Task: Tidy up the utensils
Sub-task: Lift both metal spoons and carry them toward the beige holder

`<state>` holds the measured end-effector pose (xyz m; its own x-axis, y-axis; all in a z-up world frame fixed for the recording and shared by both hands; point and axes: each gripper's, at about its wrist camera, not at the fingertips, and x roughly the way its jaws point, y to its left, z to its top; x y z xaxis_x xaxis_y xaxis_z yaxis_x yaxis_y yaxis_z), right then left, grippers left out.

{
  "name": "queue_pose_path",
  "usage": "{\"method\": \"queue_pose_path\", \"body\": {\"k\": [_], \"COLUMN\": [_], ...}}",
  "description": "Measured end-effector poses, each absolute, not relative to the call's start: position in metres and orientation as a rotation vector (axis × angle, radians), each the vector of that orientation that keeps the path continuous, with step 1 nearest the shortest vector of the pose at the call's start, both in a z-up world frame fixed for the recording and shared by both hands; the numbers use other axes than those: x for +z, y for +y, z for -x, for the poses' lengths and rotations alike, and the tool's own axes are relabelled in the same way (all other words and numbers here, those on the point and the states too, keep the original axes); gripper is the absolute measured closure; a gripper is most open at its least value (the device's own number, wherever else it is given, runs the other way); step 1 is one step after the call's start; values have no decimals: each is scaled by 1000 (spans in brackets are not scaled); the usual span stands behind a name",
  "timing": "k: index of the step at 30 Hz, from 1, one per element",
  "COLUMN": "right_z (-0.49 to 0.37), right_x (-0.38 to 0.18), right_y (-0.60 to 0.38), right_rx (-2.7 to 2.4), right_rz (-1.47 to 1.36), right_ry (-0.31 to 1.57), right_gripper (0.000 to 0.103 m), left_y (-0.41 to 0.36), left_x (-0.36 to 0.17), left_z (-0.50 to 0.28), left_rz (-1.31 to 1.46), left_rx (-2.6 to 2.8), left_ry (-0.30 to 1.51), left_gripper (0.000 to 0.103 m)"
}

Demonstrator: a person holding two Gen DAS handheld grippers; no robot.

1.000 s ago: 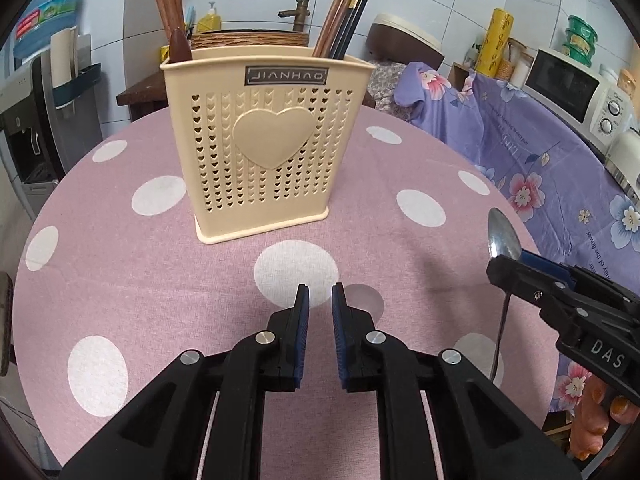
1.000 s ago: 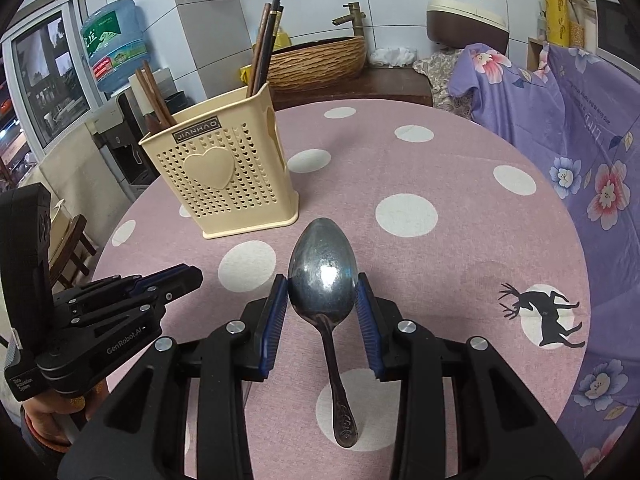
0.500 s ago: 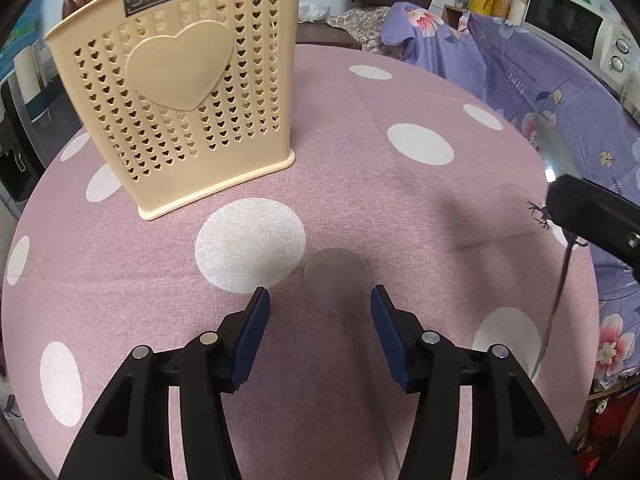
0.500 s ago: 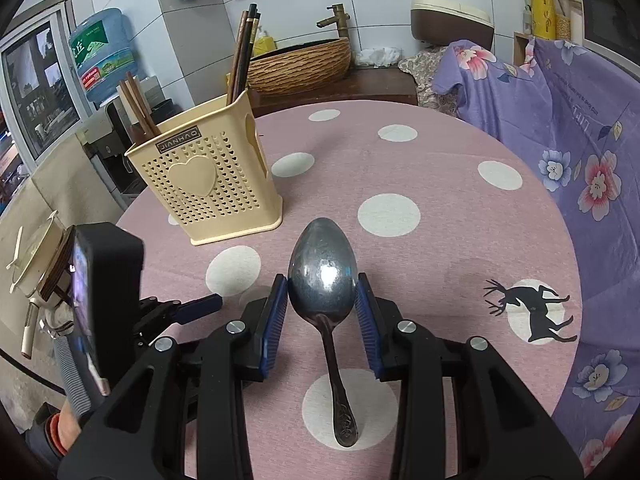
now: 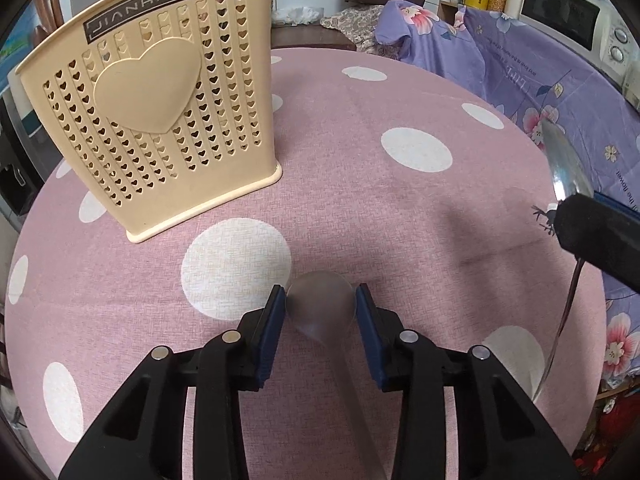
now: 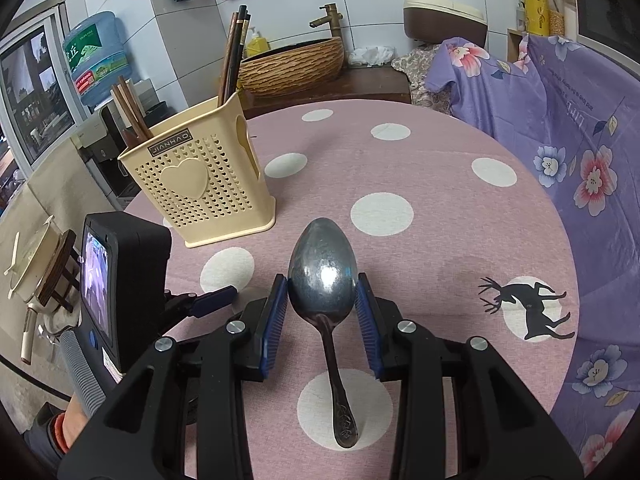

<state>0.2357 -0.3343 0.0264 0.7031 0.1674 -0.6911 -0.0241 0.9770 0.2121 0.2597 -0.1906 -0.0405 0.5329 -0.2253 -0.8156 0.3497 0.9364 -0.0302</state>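
Observation:
A translucent plastic spoon point(image 5: 320, 318) lies on the pink dotted tablecloth point(image 5: 400, 220). My left gripper point(image 5: 320, 294) points down at it, its jaws closing, and both blue pads touch the sides of the spoon's bowl. My right gripper point(image 6: 321, 280) is shut on the bowl of a metal spoon point(image 6: 322, 268), held above the table with the handle hanging toward me. That metal spoon point(image 5: 566, 168) also shows at the right edge of the left wrist view. A beige perforated utensil holder point(image 6: 200, 184) with a heart stands to the left, with chopsticks point(image 6: 236, 52) sticking out of it.
The holder point(image 5: 160, 120) stands close ahead and left of the left gripper. A purple floral cloth point(image 6: 560, 120) covers furniture along the table's right side. A wicker basin point(image 6: 296, 60) and a rice cooker point(image 6: 444, 16) sit on the counter behind. A water bottle point(image 6: 96, 56) stands far left.
My left gripper moved forward and down over the translucent spoon, opened wide, then narrowed onto its bowl. The right gripper kept still with the metal spoon.

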Motion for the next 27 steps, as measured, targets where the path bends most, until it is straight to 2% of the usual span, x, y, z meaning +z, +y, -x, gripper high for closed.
{"method": "queue_pose_path", "body": {"k": [9, 10, 11, 14, 20, 23, 25, 26, 27], "right_z": [-228, -226, -226, -225, -230, -237, -248, -253, -257], "right_x": [43, 46, 48, 52, 43, 35, 26, 21, 15], "right_y": [-337, -337, -338, -338, -332, -329, -327, -324, -322], "right_rx": [131, 132, 138, 160, 125, 130, 162, 184, 193], "right_rz": [-225, -228, -233, -255, -200, -184, -184, -186, -186], "right_ry": [737, 729, 726, 721, 729, 751, 790, 808, 819], "right_gripper": [68, 71, 86, 87, 89, 84, 76, 62, 55], "left_y": [-163, -159, -156, -151, -151, -146, -144, -142, -141], "left_x": [7, 14, 20, 34, 30, 30, 32, 32, 33], "left_z": [-243, -241, -238, -231, -235, -235, -233, -232, -231], "left_rz": [-17, -7, -1, 0, 6, 17, 20, 23, 25], "left_rx": [-348, -347, -343, -330, -331, -326, -326, -326, -326], "left_ry": [799, 778, 755, 702, 719, 722, 717, 715, 712], "left_gripper": [67, 67, 67, 67, 67, 67, 67, 67, 67]}}
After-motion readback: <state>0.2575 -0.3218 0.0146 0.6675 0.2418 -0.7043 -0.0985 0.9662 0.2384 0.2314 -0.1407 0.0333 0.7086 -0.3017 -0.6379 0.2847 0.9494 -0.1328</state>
